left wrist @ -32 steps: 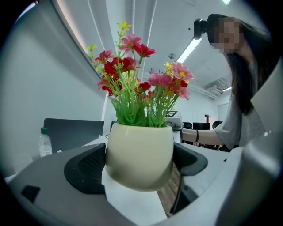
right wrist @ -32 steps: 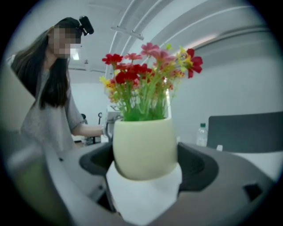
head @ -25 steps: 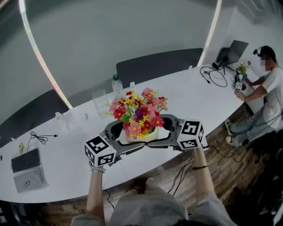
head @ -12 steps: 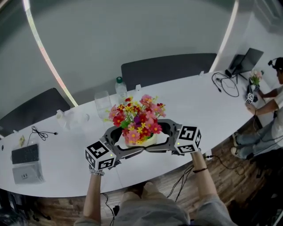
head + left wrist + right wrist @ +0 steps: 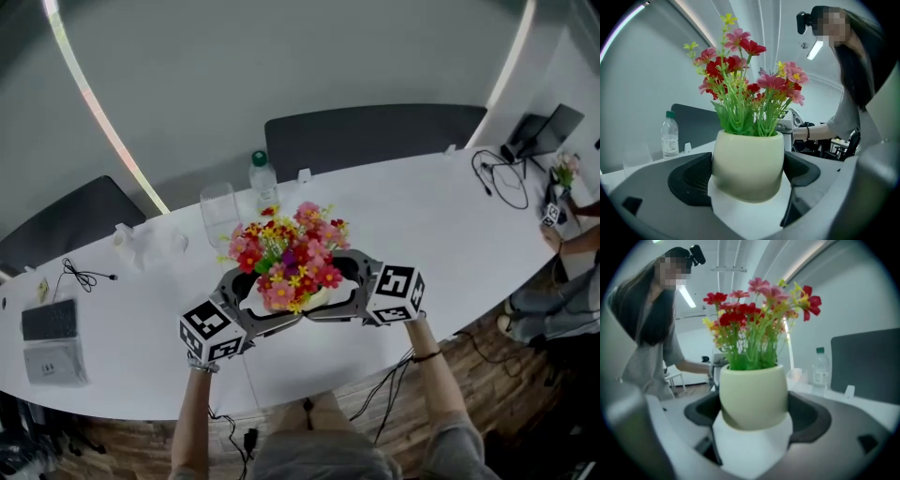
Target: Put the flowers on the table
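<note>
A cream pot (image 5: 309,301) of red, pink and yellow flowers (image 5: 289,247) hangs over the near part of the white table (image 5: 441,216). My left gripper (image 5: 272,300) closes on it from the left and my right gripper (image 5: 330,289) from the right, so the jaws ring the pot. In the left gripper view the pot (image 5: 747,161) fills the gap between the dark pads (image 5: 689,180) of the left gripper (image 5: 747,190). In the right gripper view the same pot (image 5: 752,394) sits between the jaws of the right gripper (image 5: 752,425). The pot's underside is hidden.
A water bottle (image 5: 263,176) and a clear cup (image 5: 217,207) stand on the table behind the flowers. A grey device (image 5: 52,342) and a cable (image 5: 80,276) lie at the far left. Two dark chairs (image 5: 375,131) stand behind. A laptop (image 5: 548,131) and cables (image 5: 502,178) lie far right.
Both grippers keep the same hold on the pot. The head view has shifted, so the table and chairs have slid right and the seated person has nearly left the frame.
</note>
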The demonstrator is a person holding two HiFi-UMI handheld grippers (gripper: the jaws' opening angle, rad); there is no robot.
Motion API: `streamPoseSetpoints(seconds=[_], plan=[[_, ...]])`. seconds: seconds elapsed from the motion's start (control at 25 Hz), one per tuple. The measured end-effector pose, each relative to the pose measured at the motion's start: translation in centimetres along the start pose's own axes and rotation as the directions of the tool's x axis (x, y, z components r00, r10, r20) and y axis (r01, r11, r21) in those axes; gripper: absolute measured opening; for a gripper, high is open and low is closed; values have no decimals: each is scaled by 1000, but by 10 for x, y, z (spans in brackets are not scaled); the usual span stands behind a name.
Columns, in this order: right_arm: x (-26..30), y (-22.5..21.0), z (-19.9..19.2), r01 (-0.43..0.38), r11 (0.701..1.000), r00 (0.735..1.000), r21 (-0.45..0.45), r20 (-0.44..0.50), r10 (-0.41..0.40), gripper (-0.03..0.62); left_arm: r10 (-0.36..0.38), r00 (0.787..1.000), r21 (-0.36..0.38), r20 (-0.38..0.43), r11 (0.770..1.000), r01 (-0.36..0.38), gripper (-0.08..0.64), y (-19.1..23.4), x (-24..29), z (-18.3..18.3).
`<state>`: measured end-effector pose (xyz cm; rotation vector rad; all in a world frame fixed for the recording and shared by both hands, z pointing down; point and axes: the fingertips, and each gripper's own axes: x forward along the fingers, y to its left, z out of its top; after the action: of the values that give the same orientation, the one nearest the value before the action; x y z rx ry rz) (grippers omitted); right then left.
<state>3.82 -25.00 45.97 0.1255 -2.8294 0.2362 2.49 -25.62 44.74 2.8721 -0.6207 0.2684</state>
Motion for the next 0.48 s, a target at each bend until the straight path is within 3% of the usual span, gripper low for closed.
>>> streamPoseSetpoints(seconds=[0.48], plan=[[36,-35,-60,-25,999,999,-36,-43,24,439,40,998,17,-58,999,-39,466,39,14,-67]])
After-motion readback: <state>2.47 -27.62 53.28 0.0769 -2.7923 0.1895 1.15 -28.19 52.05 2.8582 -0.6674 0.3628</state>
